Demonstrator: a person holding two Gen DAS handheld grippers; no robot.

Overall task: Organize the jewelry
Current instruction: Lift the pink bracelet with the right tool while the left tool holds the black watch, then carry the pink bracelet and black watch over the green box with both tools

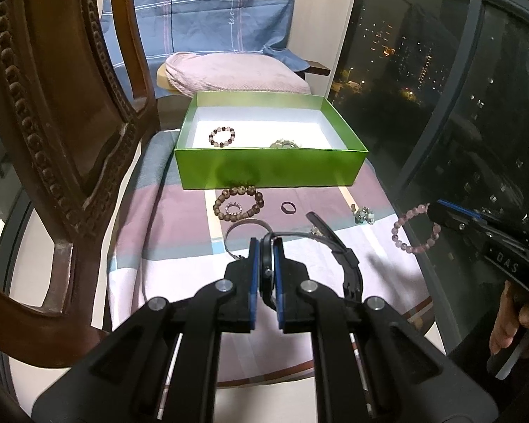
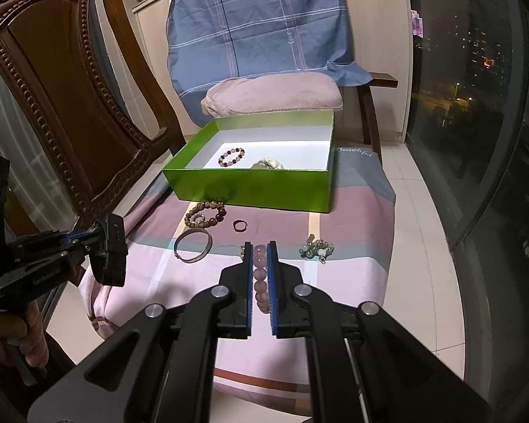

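My left gripper (image 1: 266, 246) is shut on a black watch (image 1: 347, 264): its round case is clamped between the blue pads and the strap hangs off to the right. My right gripper (image 2: 260, 246) is shut on a pink bead bracelet (image 2: 261, 278), which also shows at the right in the left wrist view (image 1: 396, 227). Both hover over the striped cloth (image 2: 335, 211), short of the open green box (image 2: 250, 190). The box holds a mixed bead bracelet (image 2: 232, 157) and a pale piece (image 2: 268, 164).
On the cloth lie a brown bead bracelet (image 2: 205, 214) around a small sparkly ring, a dark ring (image 2: 239, 225), a silver bangle (image 2: 193, 246) and a green bead piece (image 2: 316, 249). A carved wooden chair (image 2: 70, 88) stands left, a cushioned chair (image 2: 271, 95) behind, a window (image 2: 476, 105) right.
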